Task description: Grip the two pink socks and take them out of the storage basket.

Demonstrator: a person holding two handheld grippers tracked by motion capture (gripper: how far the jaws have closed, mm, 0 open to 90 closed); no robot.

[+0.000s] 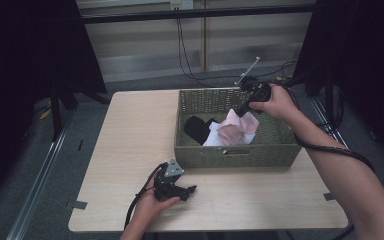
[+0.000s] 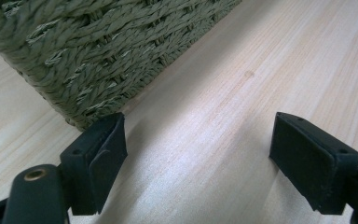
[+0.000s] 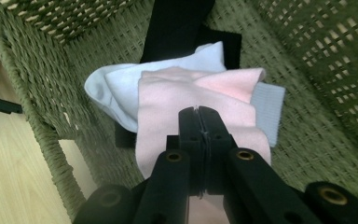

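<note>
A pink sock [image 1: 237,127] hangs over the green woven basket [image 1: 235,156], and my right gripper [image 1: 239,111] is shut on it from above. In the right gripper view the jaws [image 3: 199,112] are pressed together on the pink sock [image 3: 168,107]. Under it lie a white sock [image 3: 112,88] and a black sock [image 3: 177,28]. A pale blue-grey cuff [image 3: 268,107] shows beside the pink one. My left gripper [image 1: 192,190] rests on the table in front of the basket's left corner. Its jaws [image 2: 198,140] stand wide open over bare wood.
The basket [image 2: 98,51] stands on the right half of the light wooden table [image 1: 130,135], close to my left gripper. The black sock [image 1: 196,127] and white sock [image 1: 212,139] lie inside it. Cables trail from both grippers. Dark curtains flank the table.
</note>
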